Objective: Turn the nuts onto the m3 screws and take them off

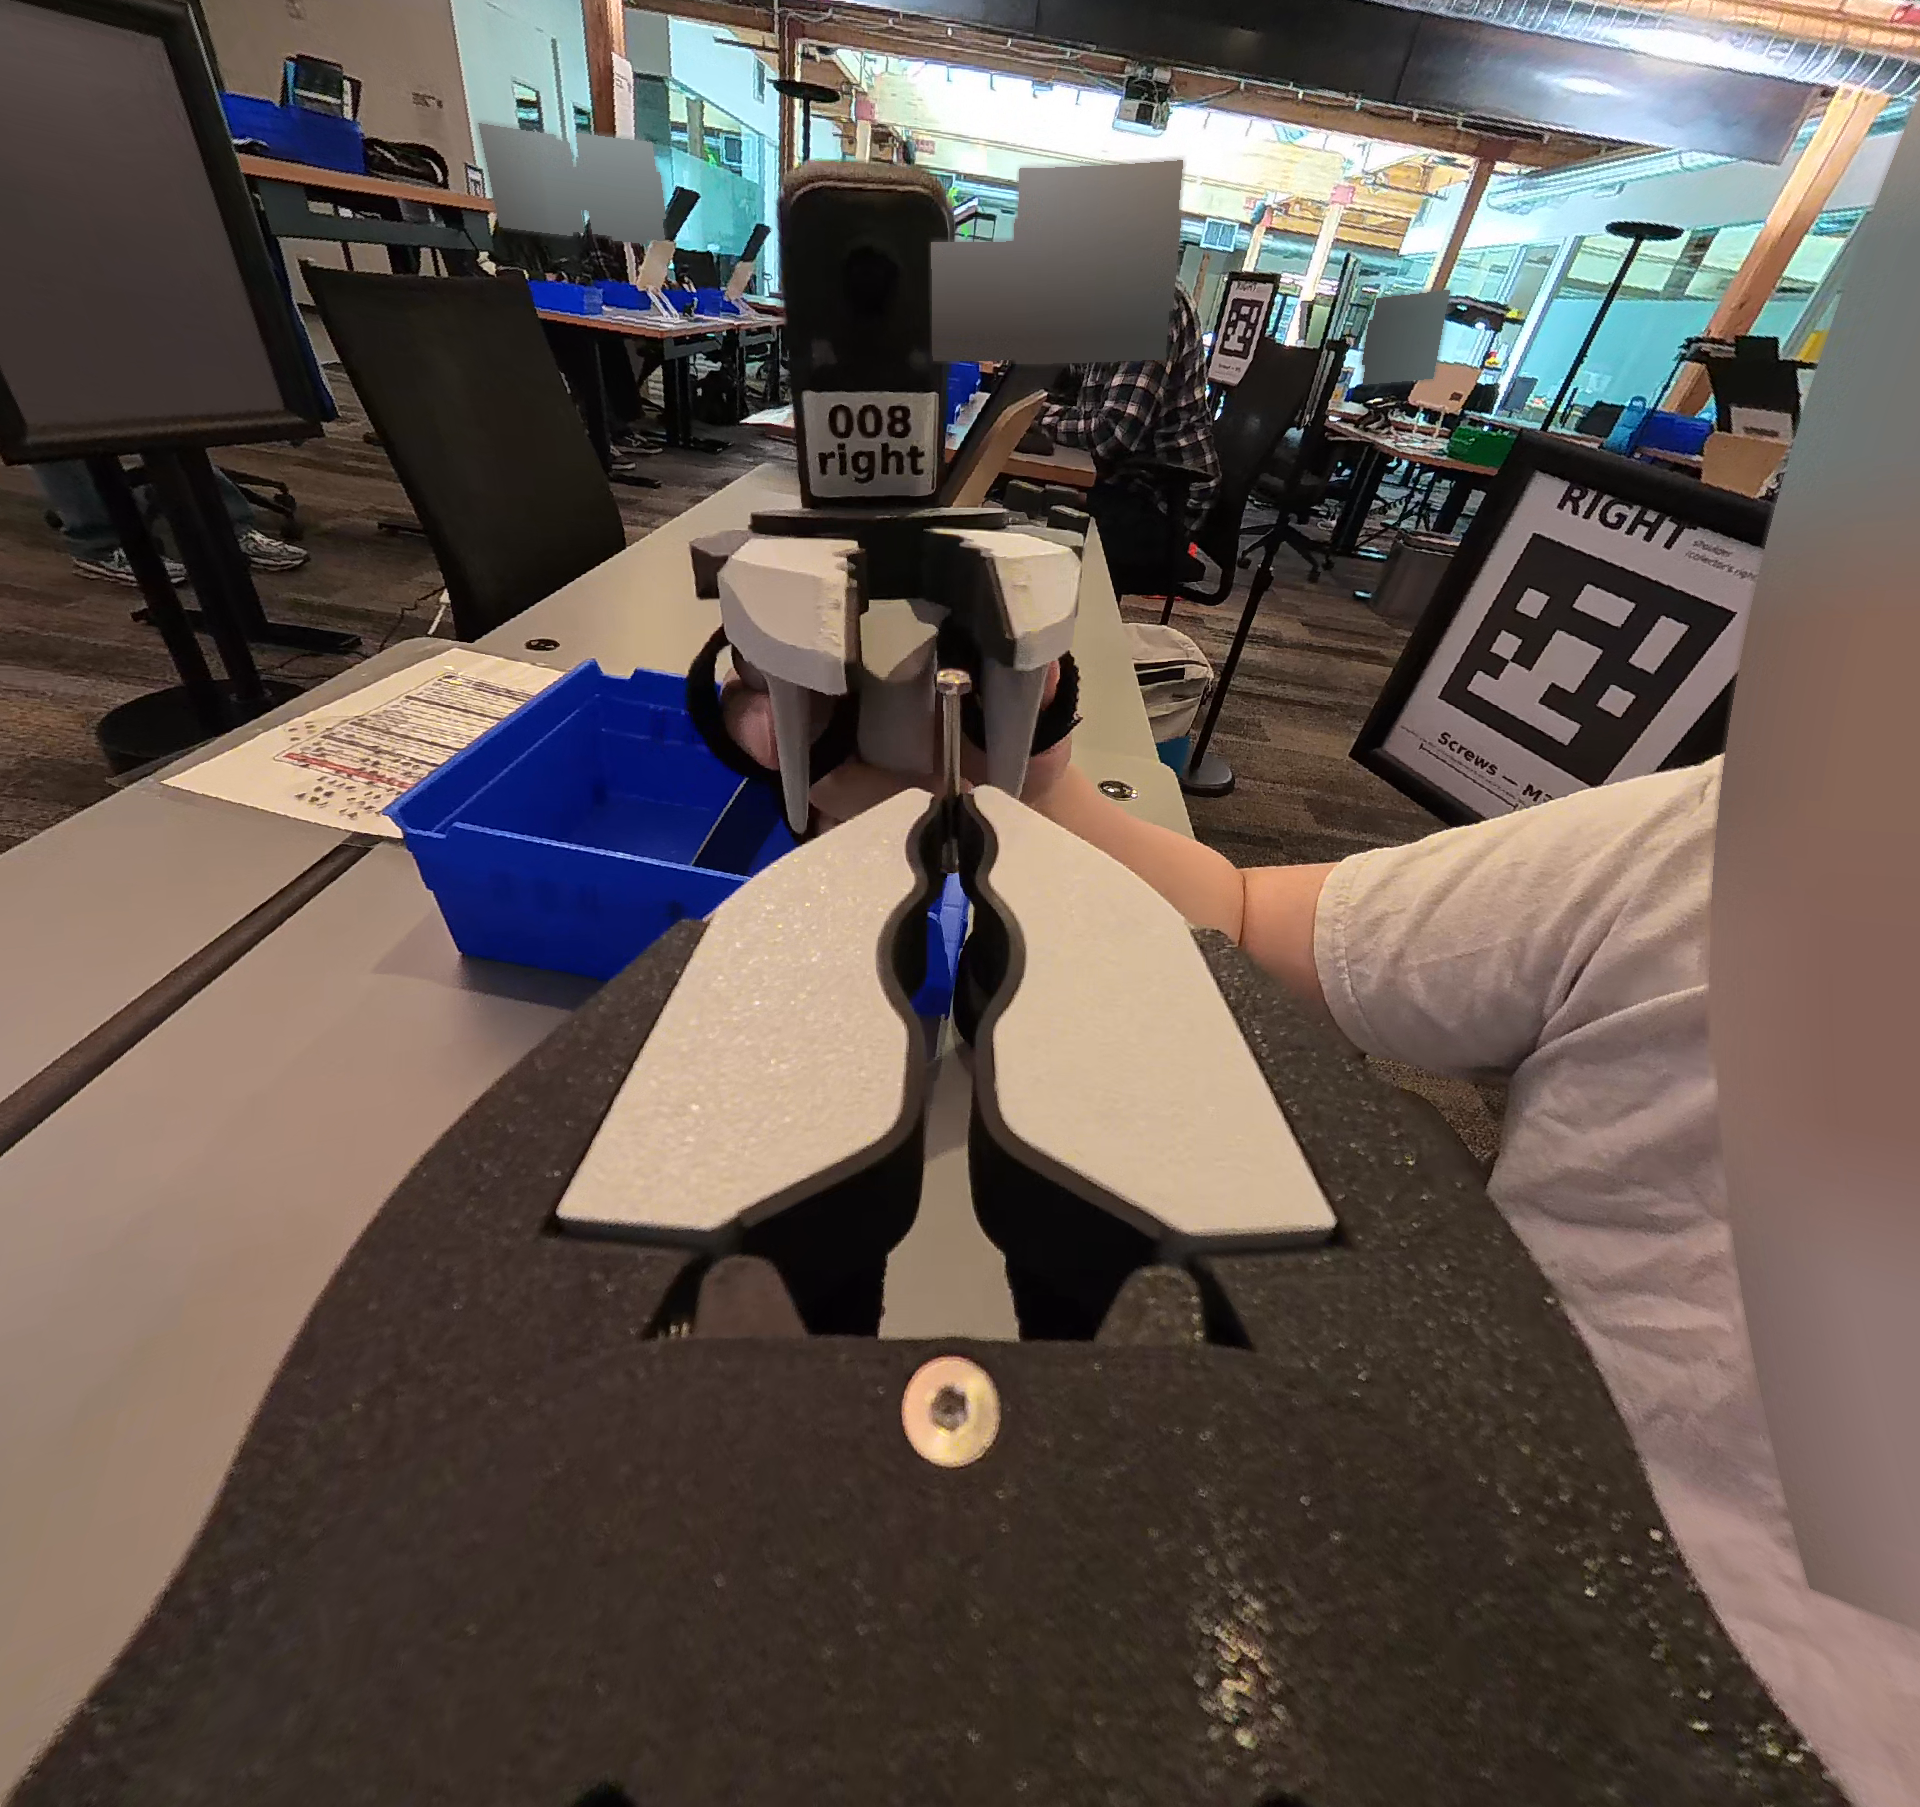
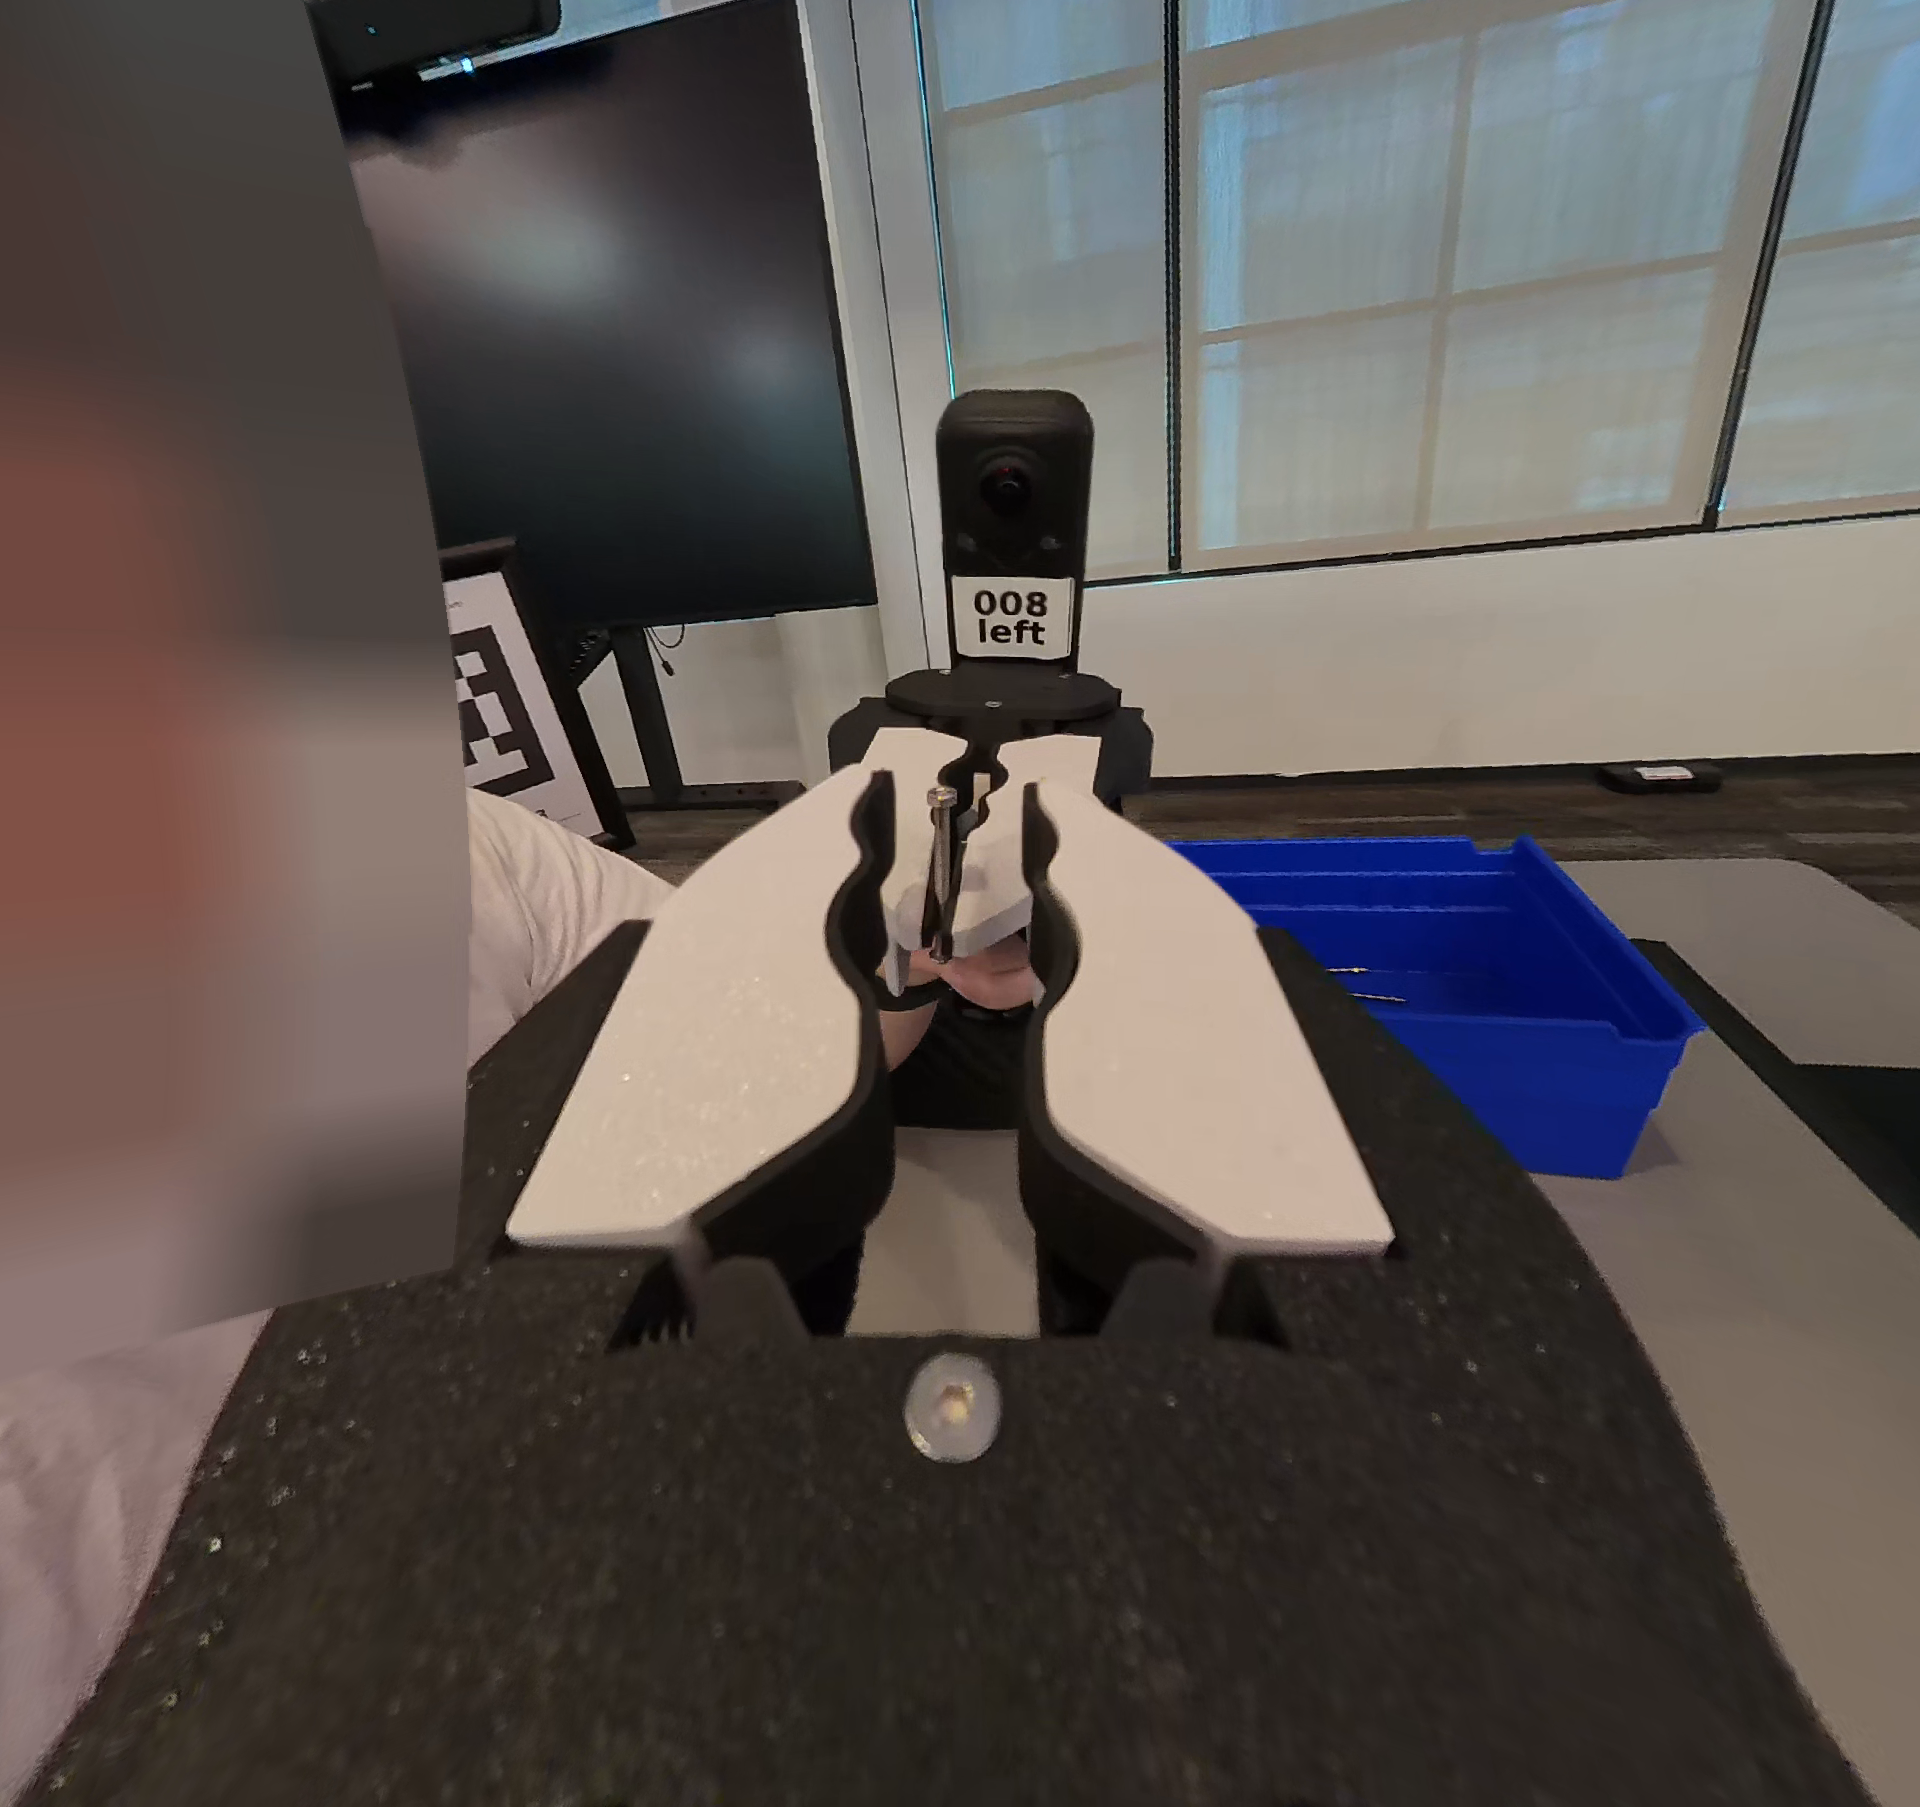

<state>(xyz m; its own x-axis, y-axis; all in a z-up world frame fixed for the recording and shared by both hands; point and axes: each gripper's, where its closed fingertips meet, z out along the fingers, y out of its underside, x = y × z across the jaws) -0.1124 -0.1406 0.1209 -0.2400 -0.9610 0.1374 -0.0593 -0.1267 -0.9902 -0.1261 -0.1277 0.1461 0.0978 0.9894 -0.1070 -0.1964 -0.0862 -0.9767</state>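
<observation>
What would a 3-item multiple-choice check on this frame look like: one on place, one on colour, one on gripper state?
1. Where is the screw?
A. lying in the bin
B. pinched at the tips of the left gripper, head up
C. on the paper sheet

2. What colour is the bin on the table?
A. blue
B. red
C. green

3. How does the right gripper stand?
A. shut on the screw
B. shut on a nut
C. open, fingers either side of the screw without closing on it

Answers:
1 B: in the left wrist view the fingertips meet around the shank.
2 A: both views show a blue bin.
3 C: the right wrist view shows a wide gap between its fingers.
</observation>
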